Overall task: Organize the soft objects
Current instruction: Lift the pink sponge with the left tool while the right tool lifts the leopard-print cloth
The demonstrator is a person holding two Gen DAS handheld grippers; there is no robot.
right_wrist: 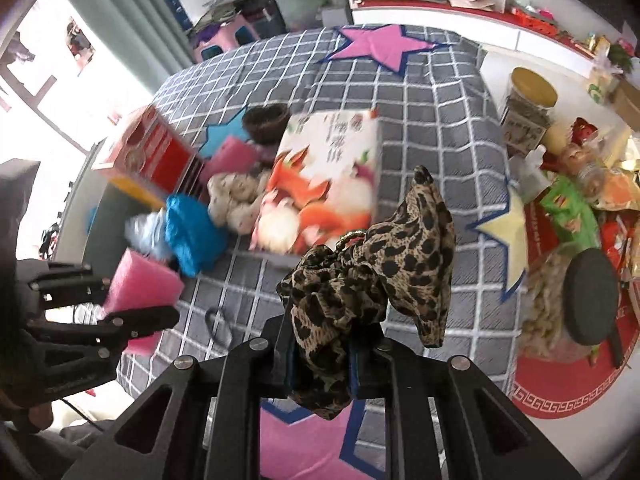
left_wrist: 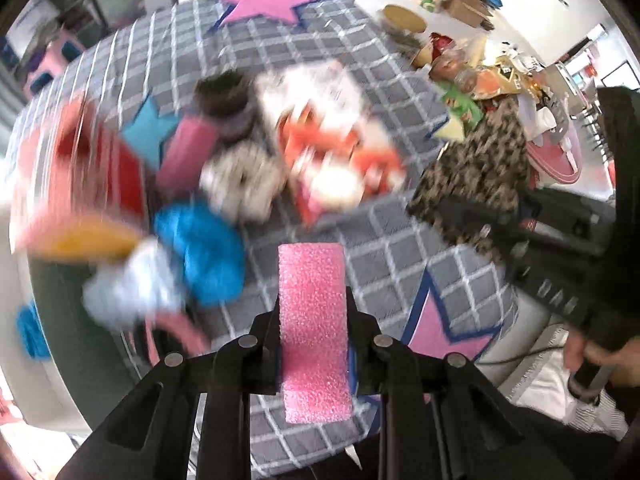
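1. A grey checked cover [right_wrist: 432, 128] with pink, blue and yellow stars is spreading across most of both views; whether a bed or a desk is lying under it cannot be told.
2. A printed box [right_wrist: 328, 176] with orange and white artwork is lying flat at the centre of the right wrist view, with a red box [right_wrist: 156, 152] standing at its left near the cover's edge.
3. A leopard-print cloth [right_wrist: 376, 264] is hanging at lower centre of the right wrist view, above the cover; the right tool [right_wrist: 324, 356] is pinching its lower folds tightly.
4. A blue cloth [right_wrist: 192, 236], a cream patterned plush [right_wrist: 236, 196] and a pink roll [right_wrist: 232, 156] are crowding together between the two boxes, touching one another.
5. A pink foam block [left_wrist: 314, 332] is standing upright at lower centre of the left wrist view, and the left tool [left_wrist: 314, 344] is clamping it from both sides; the rest of that view is blurring heavily.
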